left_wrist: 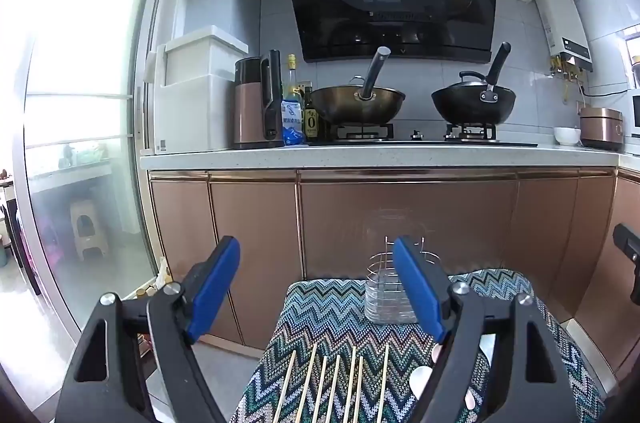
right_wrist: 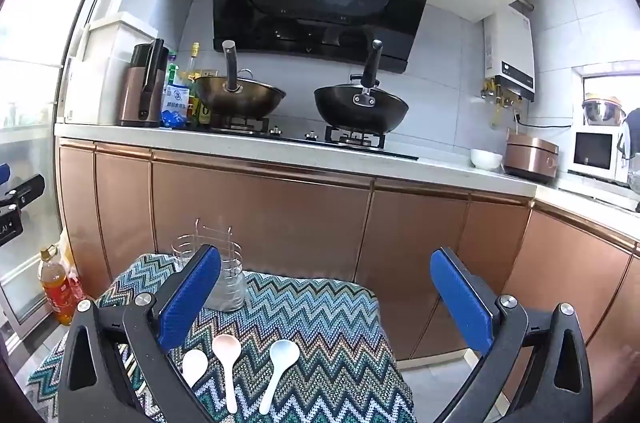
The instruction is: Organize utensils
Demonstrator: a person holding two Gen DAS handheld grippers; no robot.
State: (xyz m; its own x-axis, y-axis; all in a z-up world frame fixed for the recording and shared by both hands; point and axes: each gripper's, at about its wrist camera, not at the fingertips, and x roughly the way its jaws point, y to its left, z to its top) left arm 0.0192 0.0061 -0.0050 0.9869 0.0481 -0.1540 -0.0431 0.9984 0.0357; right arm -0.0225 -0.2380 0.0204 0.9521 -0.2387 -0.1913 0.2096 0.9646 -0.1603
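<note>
left claw (left_wrist: 316,287) over chopsticks (left_wrist: 338,387), right claw (right_wrist: 326,297) over spoons (right_wrist: 228,363)

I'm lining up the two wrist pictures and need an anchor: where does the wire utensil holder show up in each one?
Left wrist view: wire utensil holder at lower centre, far end of the zigzag cloth, partly behind the left gripper's right finger.
Right wrist view: lower left, behind the right gripper's left finger.
Shared landmark: the black wok.

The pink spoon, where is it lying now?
In the right wrist view, the pink spoon lies on the zigzag cloth, between two white spoons.
</note>
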